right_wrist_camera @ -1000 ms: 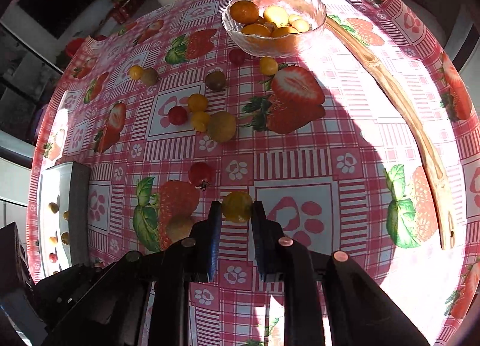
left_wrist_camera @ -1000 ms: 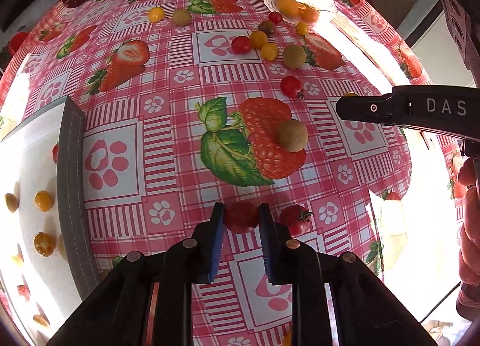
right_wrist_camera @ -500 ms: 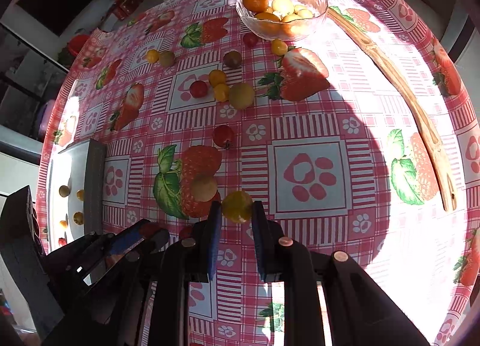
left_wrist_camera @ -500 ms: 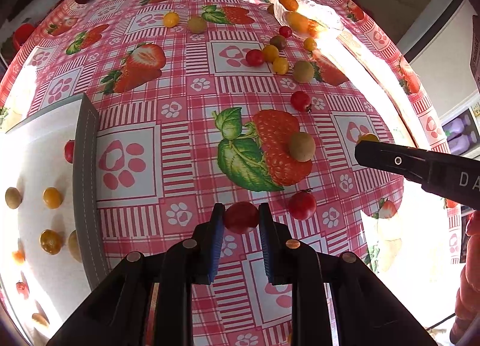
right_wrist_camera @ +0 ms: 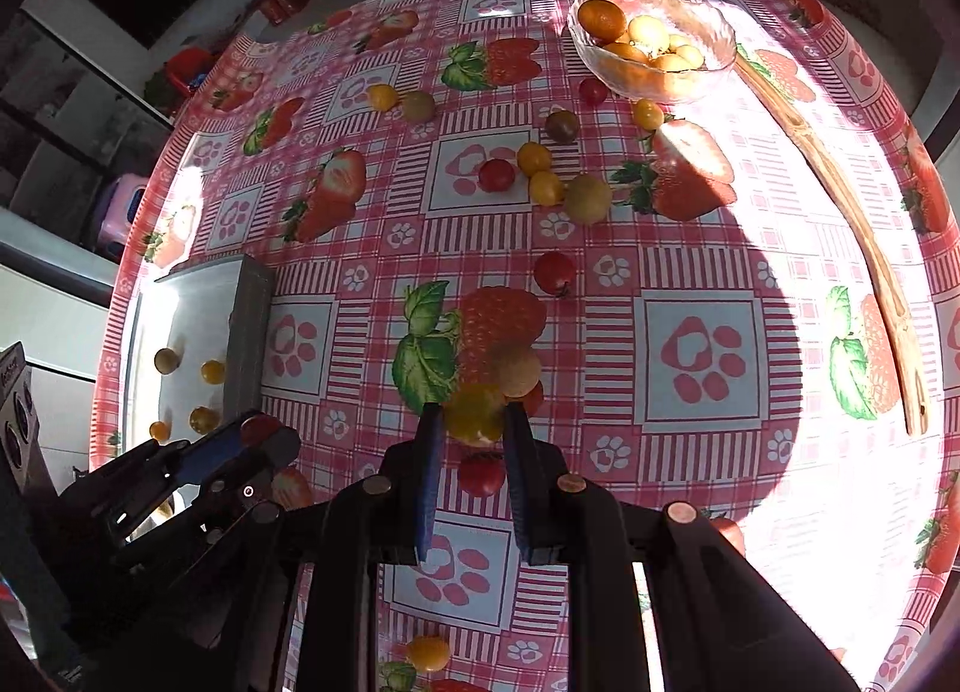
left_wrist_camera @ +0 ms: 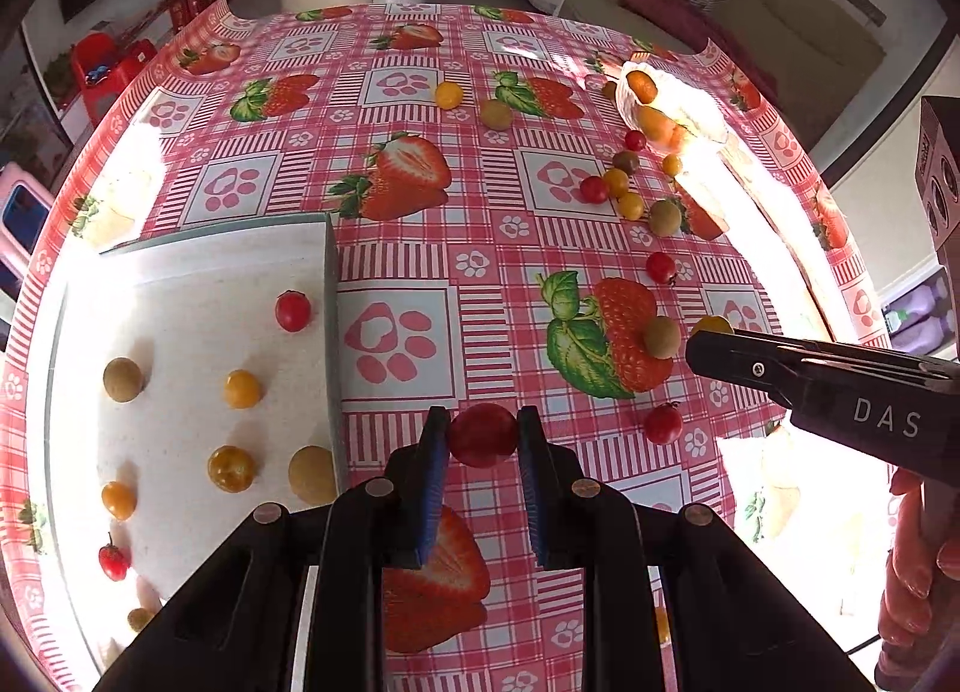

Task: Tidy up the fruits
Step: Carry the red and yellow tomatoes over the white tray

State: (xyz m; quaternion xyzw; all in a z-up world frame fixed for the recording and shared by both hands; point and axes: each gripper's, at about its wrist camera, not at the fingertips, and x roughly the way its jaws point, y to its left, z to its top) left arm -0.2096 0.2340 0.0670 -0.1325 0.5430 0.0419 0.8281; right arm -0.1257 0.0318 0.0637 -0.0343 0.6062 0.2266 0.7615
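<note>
My left gripper [left_wrist_camera: 483,437] is shut on a red cherry tomato [left_wrist_camera: 483,435], held above the tablecloth just right of the white tray [left_wrist_camera: 180,266]. The tray holds several small red, yellow and brown fruits. My right gripper [right_wrist_camera: 474,422] is shut on a yellow cherry tomato [right_wrist_camera: 474,415]; it shows in the left wrist view [left_wrist_camera: 711,332] at the right, raised over the table. Several loose fruits lie on the cloth, among them a brown one [left_wrist_camera: 662,336] and a red one [left_wrist_camera: 663,423]. A glass bowl [right_wrist_camera: 714,20] of orange and yellow fruits stands far right.
A long wooden utensil [right_wrist_camera: 864,230] lies along the table's right edge. The tray's grey rim [left_wrist_camera: 331,332] stands up next to my left gripper. A loose cluster of fruits [right_wrist_camera: 546,185] lies mid-table. The table edge is close on the right.
Both grippers have lifted and pulled back to the left with their tomatoes. The tray now fills more of the left wrist view, and the right gripper sits over the strawberry print.
</note>
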